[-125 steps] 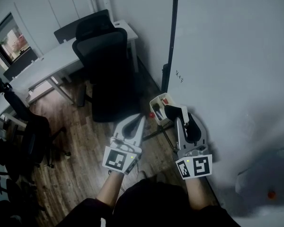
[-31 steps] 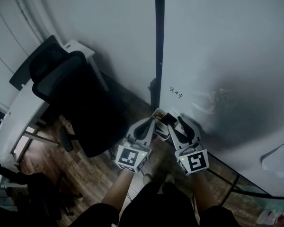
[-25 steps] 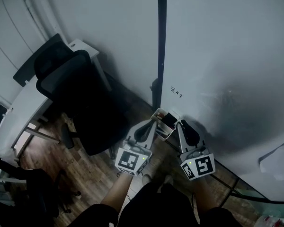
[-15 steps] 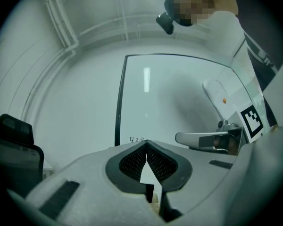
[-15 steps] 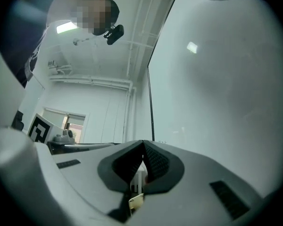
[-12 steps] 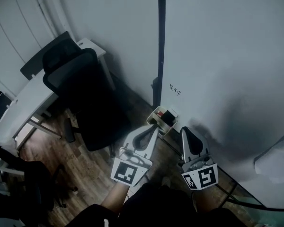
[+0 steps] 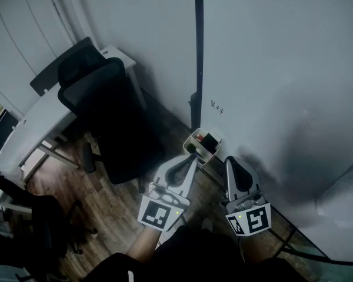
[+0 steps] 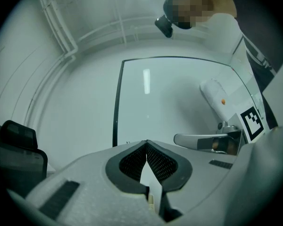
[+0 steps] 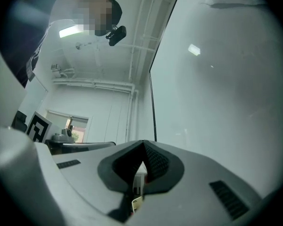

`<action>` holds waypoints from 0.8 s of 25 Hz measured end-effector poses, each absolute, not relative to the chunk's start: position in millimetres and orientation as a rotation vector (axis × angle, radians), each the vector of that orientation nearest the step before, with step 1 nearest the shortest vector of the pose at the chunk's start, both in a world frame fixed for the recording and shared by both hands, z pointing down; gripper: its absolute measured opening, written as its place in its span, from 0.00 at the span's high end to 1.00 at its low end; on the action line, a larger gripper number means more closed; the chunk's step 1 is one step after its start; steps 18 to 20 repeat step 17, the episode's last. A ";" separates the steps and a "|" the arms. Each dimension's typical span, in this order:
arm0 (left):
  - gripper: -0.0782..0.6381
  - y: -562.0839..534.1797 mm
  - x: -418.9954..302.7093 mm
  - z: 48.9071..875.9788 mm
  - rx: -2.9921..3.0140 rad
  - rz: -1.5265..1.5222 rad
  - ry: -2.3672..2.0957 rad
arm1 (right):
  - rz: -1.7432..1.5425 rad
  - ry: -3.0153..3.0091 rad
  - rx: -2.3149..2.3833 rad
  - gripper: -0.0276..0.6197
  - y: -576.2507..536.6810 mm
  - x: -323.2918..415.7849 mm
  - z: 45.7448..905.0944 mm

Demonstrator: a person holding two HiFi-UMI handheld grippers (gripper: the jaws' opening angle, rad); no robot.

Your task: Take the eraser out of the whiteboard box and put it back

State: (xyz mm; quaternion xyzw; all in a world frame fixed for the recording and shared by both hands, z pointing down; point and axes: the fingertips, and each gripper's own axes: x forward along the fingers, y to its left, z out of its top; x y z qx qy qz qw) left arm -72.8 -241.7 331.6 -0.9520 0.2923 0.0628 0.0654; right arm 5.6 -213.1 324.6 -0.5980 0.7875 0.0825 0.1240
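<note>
The only writing on the whiteboard (image 7: 270,69) is a small dark scribble (image 7: 217,106), too small to read (the cubes on the hand-held grippers carry black-and-white square markers, no words). The eraser (image 7: 210,140) lies as a dark block inside the whiteboard box (image 7: 195,151), which hangs at the board's lower left corner. The left hand-held gripper (image 7: 191,156) points up at the box from just below it, its jaws pressed together on nothing. The right hand-held gripper (image 7: 230,161) is alongside it, just right of the box, tips also closed and empty.
</note>
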 end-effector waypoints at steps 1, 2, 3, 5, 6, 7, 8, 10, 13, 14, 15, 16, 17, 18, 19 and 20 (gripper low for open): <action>0.88 -241.2 -72.6 331.9 -2.874 0.189 0.884 | 0.240 2.296 -1.743 0.95 -212.2 6.2 324.4; 0.88 -240.9 -72.4 332.2 -2.876 0.190 0.887 | 0.241 2.296 -1.742 0.95 -211.7 6.8 324.2; 0.88 -240.8 -72.2 332.4 -2.878 0.191 0.890 | 0.242 2.296 -1.743 0.95 -211.3 7.5 324.3; 0.88 -240.3 -71.7 332.2 -2.879 0.191 0.891 | 0.241 2.292 -1.746 0.95 -210.2 9.2 324.5; 0.88 -240.0 -71.6 331.9 -2.878 0.191 0.890 | 0.240 2.291 -1.749 0.95 -209.4 9.8 324.6; 0.88 -239.7 -71.5 331.7 -2.876 0.191 0.887 | 0.240 2.289 -1.752 0.95 -208.6 10.4 324.7; 0.88 -239.6 -71.2 331.6 -2.873 0.192 0.885 | 0.241 2.288 -1.754 0.95 -207.9 10.8 324.6; 0.88 -239.7 -70.9 331.7 -2.874 0.194 0.884 | 0.244 2.286 -1.755 0.95 -206.6 11.2 324.0; 0.88 -238.9 -71.0 332.8 -2.875 0.186 0.883 | 0.247 2.285 -1.759 0.95 -204.8 12.0 324.1; 0.88 -238.7 -70.9 333.0 -2.875 0.184 0.883 | 0.246 2.284 -1.760 0.95 -204.3 12.7 324.1; 0.88 -238.6 -70.8 333.0 -2.875 0.184 0.883 | 0.245 2.283 -1.761 0.95 -203.9 13.2 324.0; 0.88 -238.6 -70.7 332.8 -2.875 0.184 0.884 | 0.245 2.281 -1.762 0.95 -203.5 13.8 323.8; 0.88 -238.5 -70.7 332.6 -2.875 0.186 0.885 | 0.245 2.280 -1.762 0.95 -203.1 14.2 323.5; 0.88 -238.5 -70.7 332.6 -2.875 0.186 0.885 | 0.245 2.280 -1.762 0.95 -203.1 14.2 323.5; 0.88 -238.5 -70.7 332.6 -2.875 0.186 0.885 | 0.245 2.280 -1.762 0.95 -203.1 14.2 323.5; 0.88 -238.5 -70.7 332.6 -2.875 0.186 0.885 | 0.245 2.280 -1.762 0.95 -203.1 14.2 323.5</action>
